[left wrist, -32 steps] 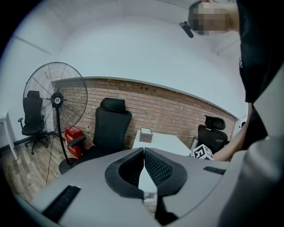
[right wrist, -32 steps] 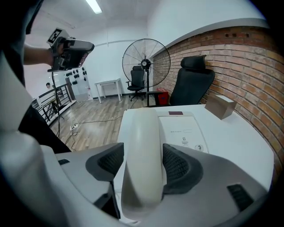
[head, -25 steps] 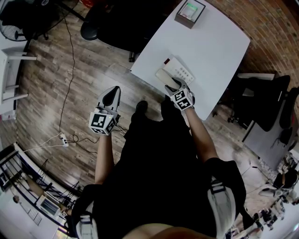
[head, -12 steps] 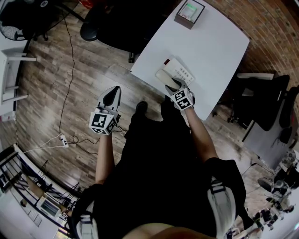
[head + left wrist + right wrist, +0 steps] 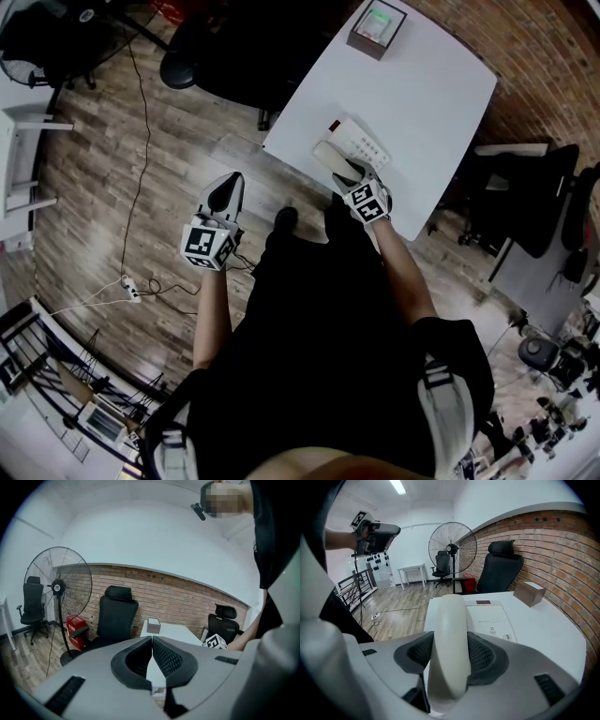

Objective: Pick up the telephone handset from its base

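A cream telephone base [image 5: 364, 143] with a keypad lies near the front edge of a white table [image 5: 422, 94]. Its cream handset [image 5: 330, 153] rests along the base's left side. My right gripper [image 5: 354, 173] is shut on the near end of the handset [image 5: 449, 616], with both pads pressed against its sides; the base [image 5: 492, 618] lies just right of it. My left gripper [image 5: 225, 187] hangs over the wooden floor, well left of the table, shut with nothing in it, and its tips [image 5: 152, 638] meet.
A small box [image 5: 379, 25] stands at the table's far end. A black office chair [image 5: 216, 47] sits left of the table and another [image 5: 534, 206] to its right. A standing fan [image 5: 452, 545] and a brick wall lie beyond. A power strip [image 5: 129, 286] and cable lie on the floor.
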The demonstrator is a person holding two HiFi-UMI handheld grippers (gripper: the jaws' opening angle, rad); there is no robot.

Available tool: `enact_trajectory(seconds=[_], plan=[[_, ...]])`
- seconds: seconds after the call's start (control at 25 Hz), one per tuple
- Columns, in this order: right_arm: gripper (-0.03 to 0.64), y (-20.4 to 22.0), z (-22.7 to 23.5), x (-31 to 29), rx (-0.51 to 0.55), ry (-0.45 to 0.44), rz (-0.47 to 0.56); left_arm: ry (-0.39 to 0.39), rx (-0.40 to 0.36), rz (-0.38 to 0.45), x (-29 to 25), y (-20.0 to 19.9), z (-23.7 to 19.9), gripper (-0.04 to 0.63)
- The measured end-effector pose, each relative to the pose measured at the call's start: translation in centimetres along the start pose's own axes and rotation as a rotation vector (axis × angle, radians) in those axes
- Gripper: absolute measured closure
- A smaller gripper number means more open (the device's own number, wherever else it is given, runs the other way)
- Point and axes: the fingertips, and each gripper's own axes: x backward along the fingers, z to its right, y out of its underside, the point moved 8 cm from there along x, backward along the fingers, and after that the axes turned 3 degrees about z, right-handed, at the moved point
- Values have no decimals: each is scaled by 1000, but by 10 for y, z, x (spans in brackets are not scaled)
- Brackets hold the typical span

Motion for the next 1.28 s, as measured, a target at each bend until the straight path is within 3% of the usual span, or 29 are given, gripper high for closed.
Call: enact_trajectory(seconds=[0.8, 1.28], plan=[[411, -9, -6, 32, -65, 123, 45, 134, -36, 27, -18, -12, -8, 575], [411, -11, -15, 55, -155, 210, 97, 226, -70, 18, -24, -14, -8, 575]])
